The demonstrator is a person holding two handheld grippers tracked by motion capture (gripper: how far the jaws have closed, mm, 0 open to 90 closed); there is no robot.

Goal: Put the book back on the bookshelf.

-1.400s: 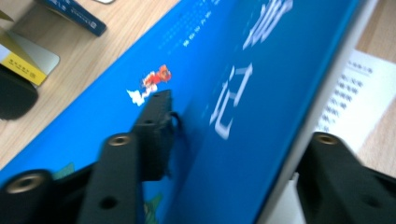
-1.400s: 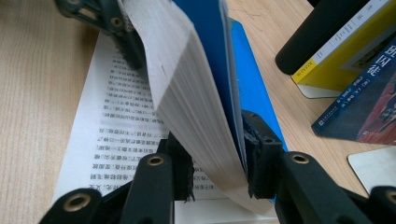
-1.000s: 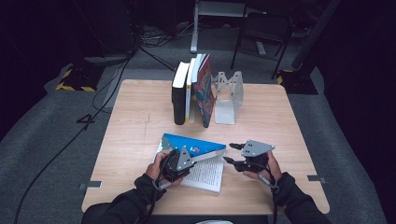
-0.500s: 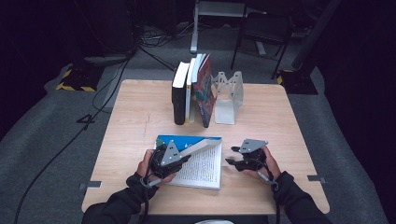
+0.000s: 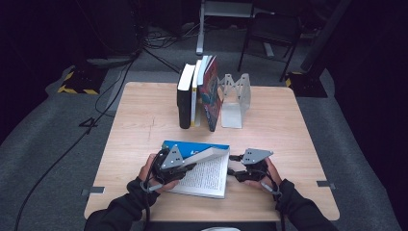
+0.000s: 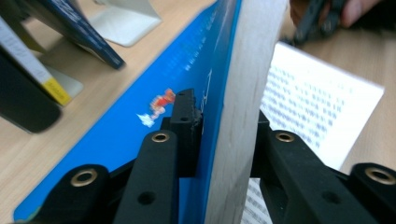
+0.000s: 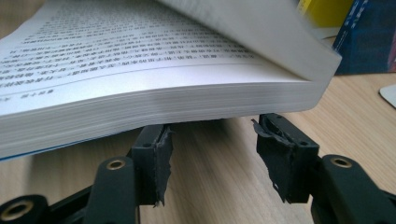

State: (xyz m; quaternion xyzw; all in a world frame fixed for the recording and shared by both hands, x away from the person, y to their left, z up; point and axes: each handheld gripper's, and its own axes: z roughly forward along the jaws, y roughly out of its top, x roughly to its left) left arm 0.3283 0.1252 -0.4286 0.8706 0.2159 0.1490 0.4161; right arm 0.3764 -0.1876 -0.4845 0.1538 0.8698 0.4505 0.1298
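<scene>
An open paperback (image 5: 206, 177) lies on the table's near middle, printed pages up. My left gripper (image 5: 191, 166) is shut on its blue front cover (image 6: 140, 107) together with a wad of pages (image 6: 247, 70), holding that part raised and tilted over the rest. My right gripper (image 5: 232, 166) sits low at the book's right edge. Its jaws (image 7: 212, 135) stand open, just under the overhanging edge of the lower page block (image 7: 140, 107), with bare wood between them. The pads (image 7: 156, 158) carry frayed black tape.
A row of upright books (image 5: 197, 94) stands at the table's far middle, against a metal bookend (image 5: 235, 101) on its right. Light wooden table (image 5: 298, 125) with bare wood left and right. Cables and a chair on the dark floor behind.
My left gripper has moved left with the cover and pages, opening the book wider and showing more print. The right gripper has sunk a little toward the book's right edge.
</scene>
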